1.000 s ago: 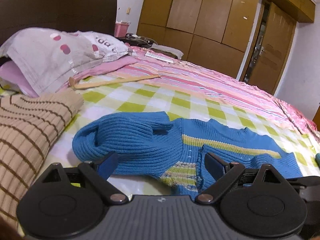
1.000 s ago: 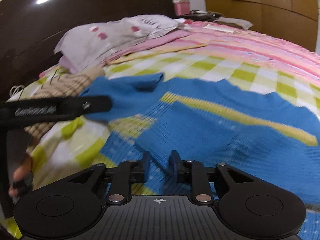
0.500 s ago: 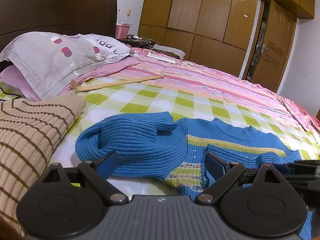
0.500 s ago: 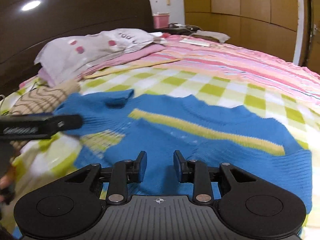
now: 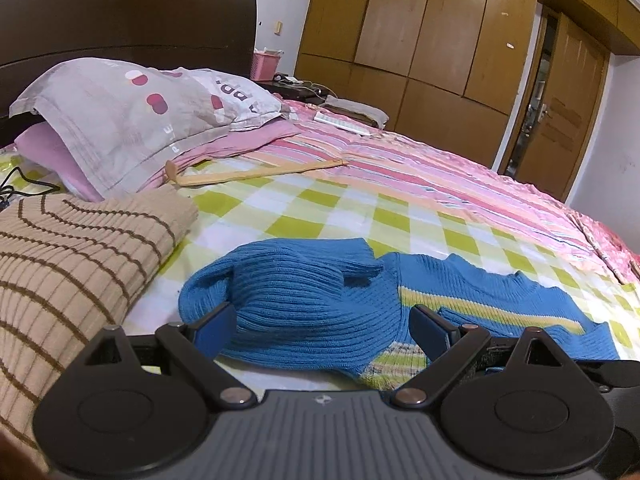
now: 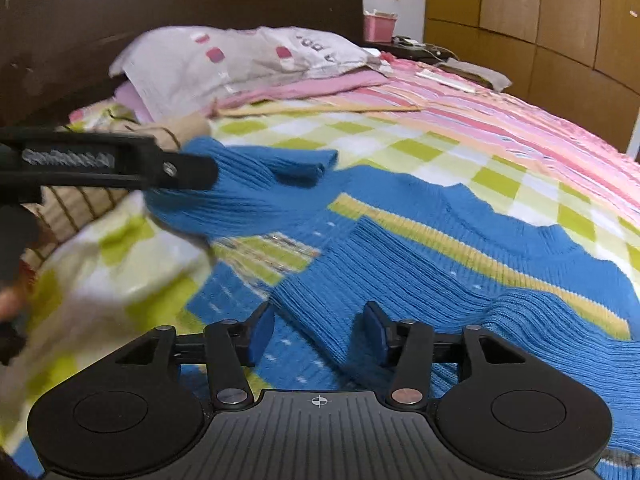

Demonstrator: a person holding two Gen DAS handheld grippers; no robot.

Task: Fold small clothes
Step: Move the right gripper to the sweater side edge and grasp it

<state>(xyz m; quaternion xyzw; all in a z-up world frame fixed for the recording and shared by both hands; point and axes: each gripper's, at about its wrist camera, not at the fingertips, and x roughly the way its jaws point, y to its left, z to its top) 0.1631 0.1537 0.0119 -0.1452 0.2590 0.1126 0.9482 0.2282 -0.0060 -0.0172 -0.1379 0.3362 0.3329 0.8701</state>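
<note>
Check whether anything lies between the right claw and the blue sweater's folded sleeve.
Nothing visible does. The right claw is open with the folded sleeve of the blue sweater directly between its fingers. The left claw is off to the left, at the other sleeve.

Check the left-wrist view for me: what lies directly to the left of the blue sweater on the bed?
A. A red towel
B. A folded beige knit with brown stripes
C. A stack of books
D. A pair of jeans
B: a folded beige knit with brown stripes lies on the bed just left of the blue sweater.
</note>
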